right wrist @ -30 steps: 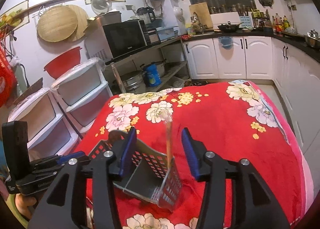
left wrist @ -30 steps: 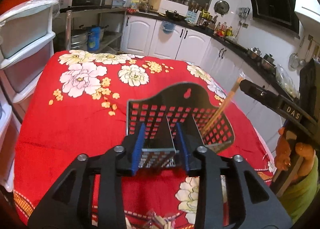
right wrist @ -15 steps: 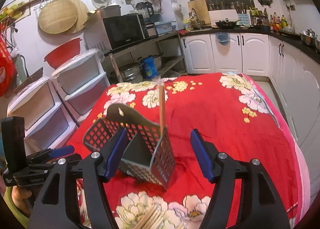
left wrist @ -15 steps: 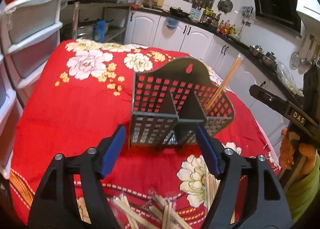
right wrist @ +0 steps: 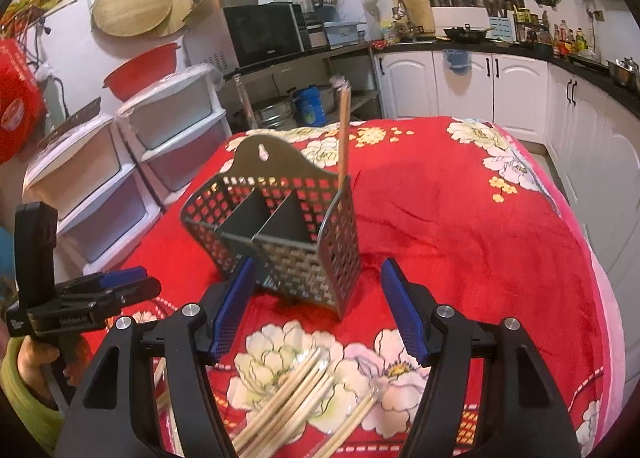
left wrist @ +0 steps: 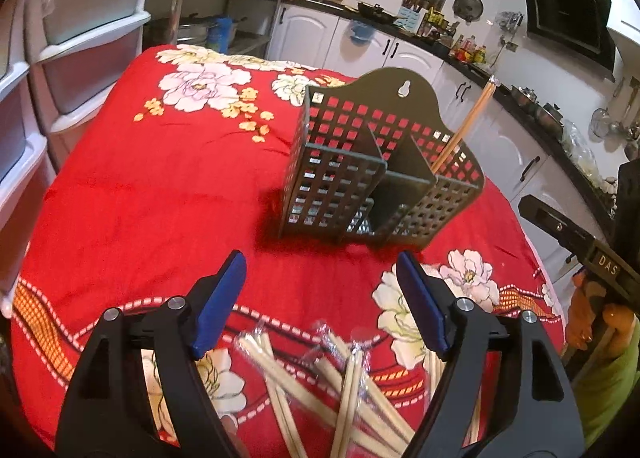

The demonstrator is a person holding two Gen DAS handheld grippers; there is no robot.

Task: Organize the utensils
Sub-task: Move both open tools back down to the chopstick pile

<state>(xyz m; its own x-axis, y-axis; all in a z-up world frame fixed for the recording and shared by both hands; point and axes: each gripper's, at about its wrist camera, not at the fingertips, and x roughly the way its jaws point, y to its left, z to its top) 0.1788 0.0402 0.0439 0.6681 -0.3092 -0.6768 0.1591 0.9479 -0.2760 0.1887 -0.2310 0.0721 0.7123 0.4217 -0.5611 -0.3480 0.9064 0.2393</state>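
Observation:
A dark perforated utensil caddy [left wrist: 360, 186] [right wrist: 304, 258] with three compartments stands upright on the red floral tablecloth [left wrist: 152, 194]. One wrapped chopstick [left wrist: 468, 126] [right wrist: 343, 134] leans in its end compartment. Several wrapped chopsticks [left wrist: 348, 374] [right wrist: 292, 390] lie in a loose pile at the near edge, below both grippers. My left gripper [left wrist: 320, 262] [right wrist: 140, 283] hangs over that pile, short of the caddy, its jaws opening with nothing between them. My right gripper [right wrist: 319, 263] [left wrist: 534, 210] stands open in front of the caddy's corner, holding nothing.
White plastic drawer units [left wrist: 80, 26] [right wrist: 120, 178] stand close along the table's left side. White kitchen cabinets [right wrist: 500, 86] and a dark counter run behind and to the right. A hand in a green sleeve [left wrist: 600, 338] holds the right gripper.
Both grippers drew back from the caddy and sank, and their jaws widened. The left let go of the caddy, the chopstick stays standing in it, and the pile came into view.

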